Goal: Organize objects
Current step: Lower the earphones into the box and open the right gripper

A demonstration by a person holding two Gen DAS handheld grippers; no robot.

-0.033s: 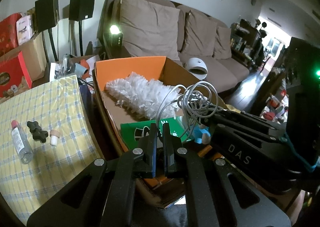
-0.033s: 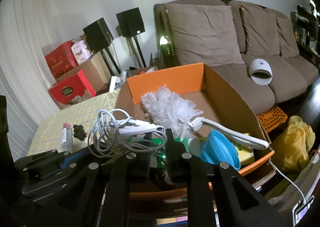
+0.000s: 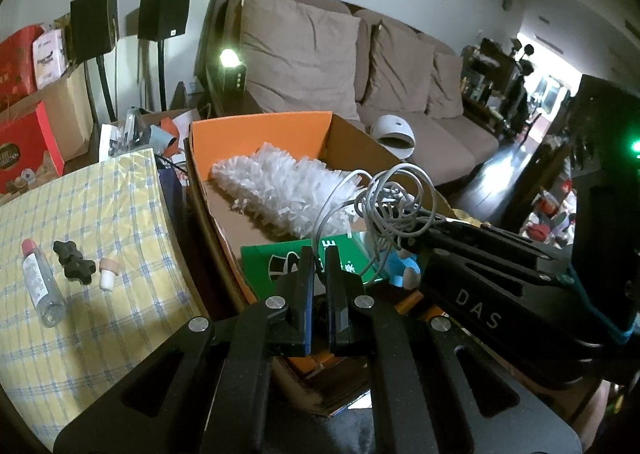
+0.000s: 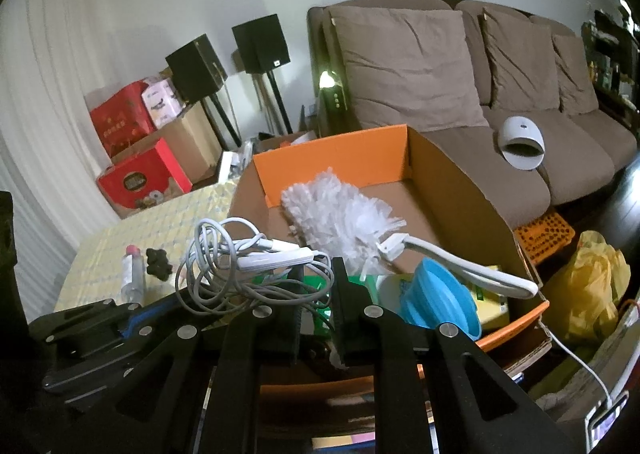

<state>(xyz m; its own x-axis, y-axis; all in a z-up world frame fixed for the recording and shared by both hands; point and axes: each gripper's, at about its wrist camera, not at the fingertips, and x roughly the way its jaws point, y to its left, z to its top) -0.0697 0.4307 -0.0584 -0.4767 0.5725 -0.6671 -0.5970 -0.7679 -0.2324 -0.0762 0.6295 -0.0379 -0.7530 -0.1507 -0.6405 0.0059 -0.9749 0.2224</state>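
My right gripper [image 4: 318, 278] is shut on a tangled grey-white cable bundle [image 4: 244, 266], which hangs over the near end of an orange cardboard box [image 4: 332, 145]. In the left wrist view, that gripper [image 3: 406, 236] comes in from the right, with the cable [image 3: 384, 193] looped above its tips. My left gripper [image 3: 319, 266] is shut with nothing between its fingers, over the box's near left corner. In the box [image 3: 260, 121] lie a white fluffy duster [image 3: 276, 185], a green card [image 3: 272, 262] and a blue bowl [image 4: 440, 294].
Left of the box stands a table with a yellow checked cloth [image 3: 100, 213]. On it are a small clear bottle [image 3: 40, 286], a black knob [image 3: 72, 262] and a cork stopper [image 3: 108, 274]. A brown sofa [image 3: 400, 93] stands behind, and red boxes [image 3: 24, 149] sit far left.
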